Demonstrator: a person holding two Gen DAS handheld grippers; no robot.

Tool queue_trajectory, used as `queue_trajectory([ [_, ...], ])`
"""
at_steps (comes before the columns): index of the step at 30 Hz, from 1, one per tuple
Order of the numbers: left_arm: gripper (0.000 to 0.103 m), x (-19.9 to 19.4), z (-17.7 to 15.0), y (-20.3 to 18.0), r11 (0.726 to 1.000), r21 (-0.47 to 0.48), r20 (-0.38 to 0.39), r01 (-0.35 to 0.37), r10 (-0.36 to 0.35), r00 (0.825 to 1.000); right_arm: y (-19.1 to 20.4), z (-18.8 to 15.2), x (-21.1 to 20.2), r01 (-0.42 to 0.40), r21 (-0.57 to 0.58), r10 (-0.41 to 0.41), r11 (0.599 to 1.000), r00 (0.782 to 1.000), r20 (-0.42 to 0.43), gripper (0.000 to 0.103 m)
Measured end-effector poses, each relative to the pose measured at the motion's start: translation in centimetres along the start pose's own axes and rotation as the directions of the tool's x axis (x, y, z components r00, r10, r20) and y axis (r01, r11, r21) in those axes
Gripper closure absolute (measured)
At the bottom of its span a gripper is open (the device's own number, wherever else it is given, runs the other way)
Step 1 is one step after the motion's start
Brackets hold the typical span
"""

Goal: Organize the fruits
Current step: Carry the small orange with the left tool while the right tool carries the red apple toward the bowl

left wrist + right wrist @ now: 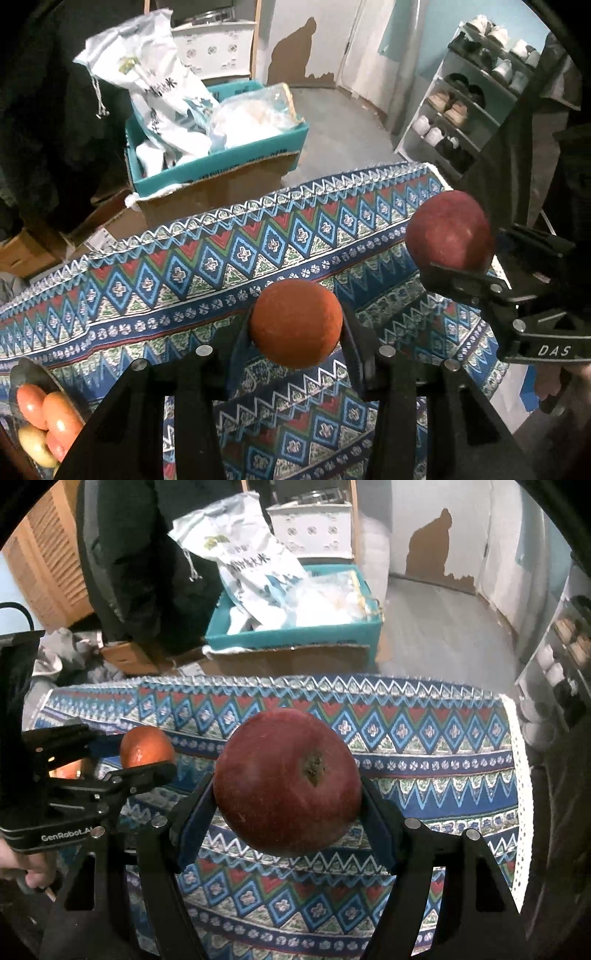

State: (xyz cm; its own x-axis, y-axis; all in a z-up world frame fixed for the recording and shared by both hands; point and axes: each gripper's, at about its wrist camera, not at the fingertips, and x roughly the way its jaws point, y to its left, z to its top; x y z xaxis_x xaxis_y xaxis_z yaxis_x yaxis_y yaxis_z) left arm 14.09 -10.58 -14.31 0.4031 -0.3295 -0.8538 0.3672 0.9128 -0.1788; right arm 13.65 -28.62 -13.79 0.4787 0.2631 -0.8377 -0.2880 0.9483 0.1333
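My left gripper (295,328) is shut on an orange (295,324) and holds it above the patterned tablecloth (184,280). My right gripper (288,797) is shut on a dark red apple (287,781), also held above the cloth. The apple shows at the right of the left wrist view (448,232), and the orange at the left of the right wrist view (147,746). A metal plate (26,373) at the lower left holds several orange and yellow fruits (44,417).
Behind the table stands a teal box (221,162) with white bags on a cardboard carton (214,192). A shoe rack (469,103) stands at the right. The cloth's lace edge (521,794) marks the table's right side.
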Motion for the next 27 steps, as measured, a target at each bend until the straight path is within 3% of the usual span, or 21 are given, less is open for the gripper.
queue_trajectory([
  [27,0.057,-11.3,-2.6,1.1,1.000,-0.020,0.139,0.001,0.002,0.990,6.4,1.1,-6.7,-0.094,-0.082,0.102,0.992,0.990,0.102,0.029],
])
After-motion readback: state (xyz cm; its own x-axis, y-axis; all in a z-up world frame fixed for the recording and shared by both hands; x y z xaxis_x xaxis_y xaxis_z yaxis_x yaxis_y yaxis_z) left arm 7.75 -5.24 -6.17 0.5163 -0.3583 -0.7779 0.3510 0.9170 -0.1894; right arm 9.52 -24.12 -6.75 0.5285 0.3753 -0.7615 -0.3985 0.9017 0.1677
